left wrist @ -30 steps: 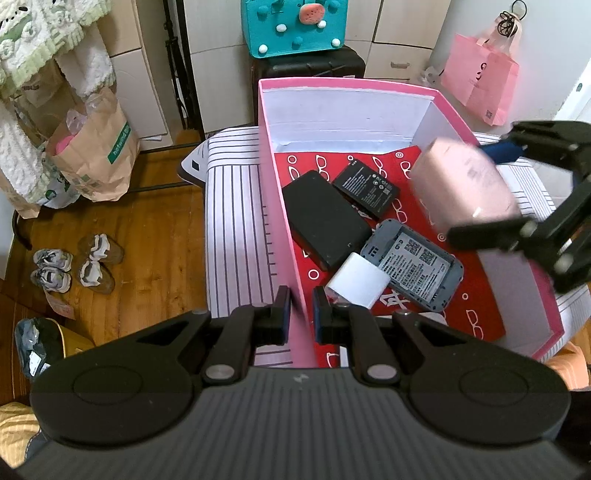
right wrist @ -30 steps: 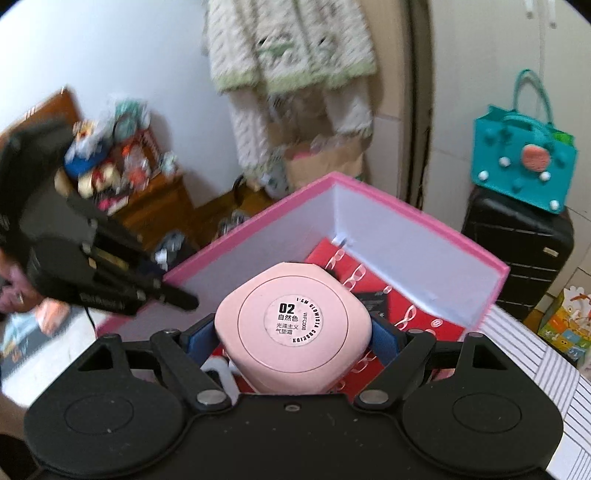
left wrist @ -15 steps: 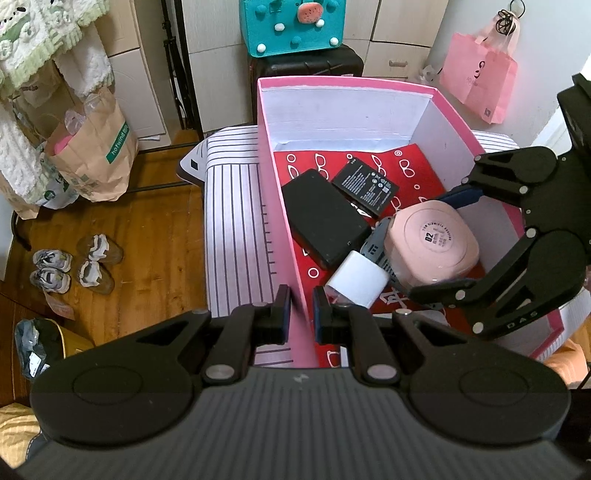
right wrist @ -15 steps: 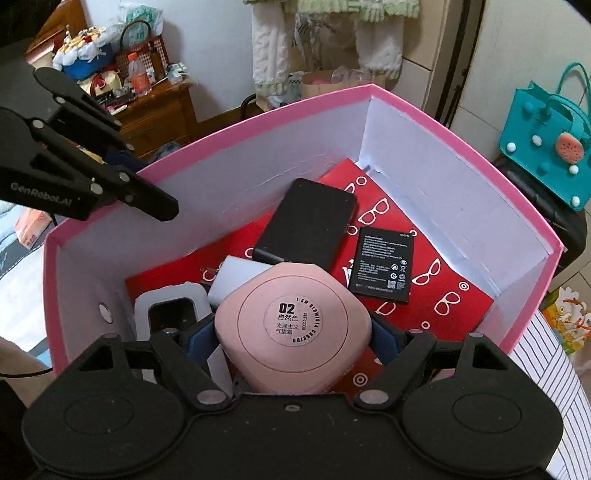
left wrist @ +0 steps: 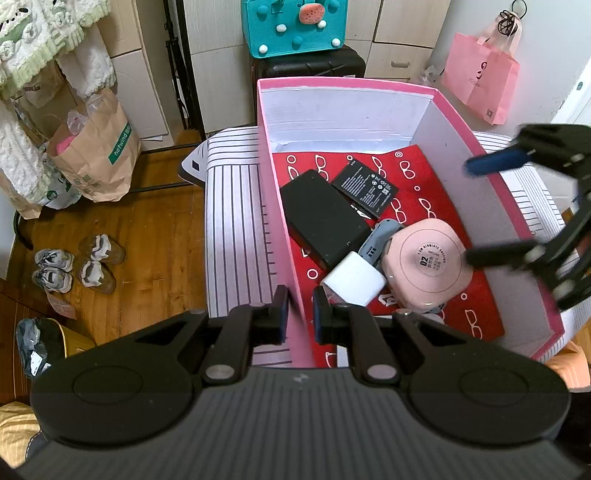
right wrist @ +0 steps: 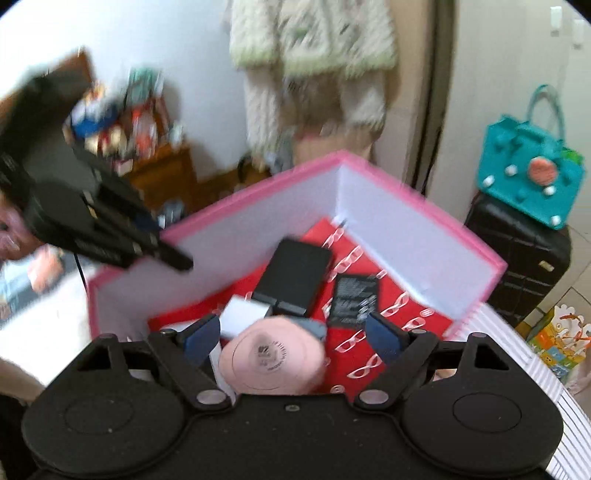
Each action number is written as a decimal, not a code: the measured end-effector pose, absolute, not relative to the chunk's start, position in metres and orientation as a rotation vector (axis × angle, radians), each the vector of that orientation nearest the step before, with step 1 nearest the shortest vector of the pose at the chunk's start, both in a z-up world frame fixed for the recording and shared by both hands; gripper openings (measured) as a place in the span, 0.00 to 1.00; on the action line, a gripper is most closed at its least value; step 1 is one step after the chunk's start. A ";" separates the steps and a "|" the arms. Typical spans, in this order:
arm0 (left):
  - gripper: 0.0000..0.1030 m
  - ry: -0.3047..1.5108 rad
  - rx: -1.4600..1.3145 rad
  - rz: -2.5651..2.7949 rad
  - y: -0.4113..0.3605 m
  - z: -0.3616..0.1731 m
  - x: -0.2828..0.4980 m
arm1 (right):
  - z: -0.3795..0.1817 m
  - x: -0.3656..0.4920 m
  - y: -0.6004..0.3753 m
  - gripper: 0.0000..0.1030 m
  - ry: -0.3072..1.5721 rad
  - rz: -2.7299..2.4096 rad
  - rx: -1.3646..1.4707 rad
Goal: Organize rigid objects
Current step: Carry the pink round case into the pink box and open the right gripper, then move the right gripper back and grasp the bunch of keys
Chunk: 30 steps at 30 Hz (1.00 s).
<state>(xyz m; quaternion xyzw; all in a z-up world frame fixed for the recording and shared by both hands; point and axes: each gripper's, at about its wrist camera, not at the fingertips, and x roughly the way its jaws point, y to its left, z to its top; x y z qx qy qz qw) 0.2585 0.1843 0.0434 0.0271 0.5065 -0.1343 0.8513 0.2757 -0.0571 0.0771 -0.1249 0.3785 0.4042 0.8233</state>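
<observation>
Striped bed w/ pink box on it.

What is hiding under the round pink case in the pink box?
The pink case lies on a grey device, whose corner sticks out, beside a white block. The rest of the device is covered.

A teal felt bag sits atop a black hard-shell suitcase. A pink paper shopping bag leans against the wall. A brown paper bag and several worn sneakers rest on the wooden floor.
</observation>
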 end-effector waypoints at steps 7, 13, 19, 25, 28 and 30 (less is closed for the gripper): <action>0.11 1.066 0.055 -0.284 0.184 0.043 0.258 | 0.083 0.258 -0.124 0.86 0.675 0.715 -0.115; 0.12 1.059 0.058 -0.280 0.183 0.045 0.258 | 0.061 0.243 -0.175 0.86 0.700 0.618 0.022; 0.12 1.052 0.045 -0.277 0.184 0.044 0.257 | 0.037 0.222 -0.209 0.86 0.663 0.495 0.060; 0.12 1.044 0.056 -0.271 0.181 0.044 0.257 | 0.010 0.203 -0.219 0.74 0.723 0.462 -0.046; 0.12 1.033 0.033 -0.271 0.185 0.043 0.256 | -0.005 0.202 -0.218 0.70 0.774 0.443 -0.063; 0.12 1.029 0.025 -0.271 0.186 0.042 0.255 | -0.014 0.201 -0.218 0.70 0.792 0.433 -0.055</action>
